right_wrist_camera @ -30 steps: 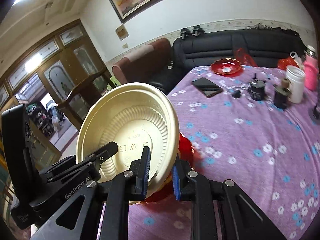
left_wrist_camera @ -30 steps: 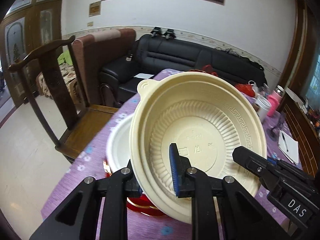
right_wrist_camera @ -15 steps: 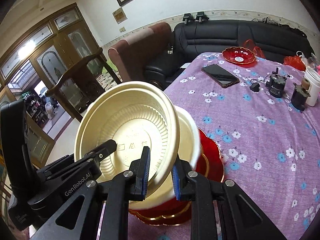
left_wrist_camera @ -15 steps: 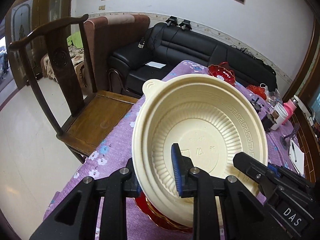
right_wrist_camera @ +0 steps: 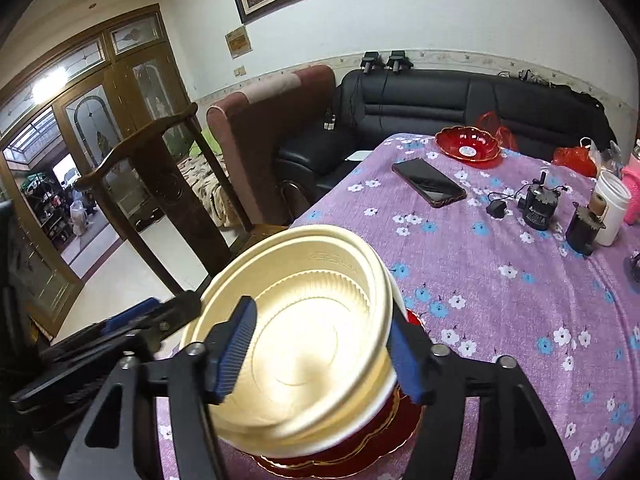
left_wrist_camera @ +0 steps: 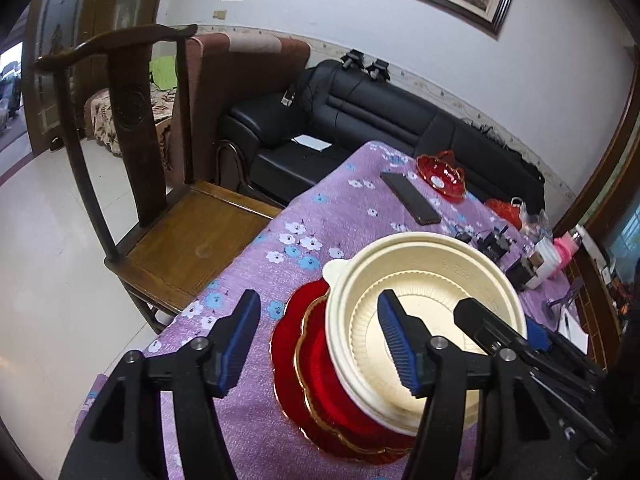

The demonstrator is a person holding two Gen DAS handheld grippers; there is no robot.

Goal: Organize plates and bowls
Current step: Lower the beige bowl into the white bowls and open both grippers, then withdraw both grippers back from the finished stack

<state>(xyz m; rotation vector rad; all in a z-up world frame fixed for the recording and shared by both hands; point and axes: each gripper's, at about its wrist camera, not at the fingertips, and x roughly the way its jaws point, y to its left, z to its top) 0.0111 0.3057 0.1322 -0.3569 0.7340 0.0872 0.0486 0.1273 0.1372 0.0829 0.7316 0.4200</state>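
Observation:
A cream plastic bowl (left_wrist_camera: pixel 432 280) sits nested in a white bowl (left_wrist_camera: pixel 340 364) on stacked red plates (left_wrist_camera: pixel 296 364) near the table's front left corner. It also shows in the right wrist view (right_wrist_camera: pixel 320 280), over the red plates (right_wrist_camera: pixel 408 416). My left gripper (left_wrist_camera: pixel 320 340) is open, its jaws straddling the bowl's left rim without gripping. My right gripper (right_wrist_camera: pixel 324 344) is open, its jaws on either side of the bowl's right rim. A red scalloped dish (left_wrist_camera: pixel 440 178) sits at the table's far end, also in the right wrist view (right_wrist_camera: pixel 466 146).
The purple flowered tablecloth (right_wrist_camera: pixel 500 280) carries a black phone (right_wrist_camera: pixel 428 182), small black gadgets (right_wrist_camera: pixel 538 208), a white jar (right_wrist_camera: pixel 610 212) and a pink bottle. A wooden chair (left_wrist_camera: pixel 160 216) stands at the table's left edge. A black sofa (left_wrist_camera: pixel 380 120) lies beyond.
Both grippers held the cream bowl tilted above the stack. Now the bowl rests nested in the white bowl, and both grippers have opened and let go.

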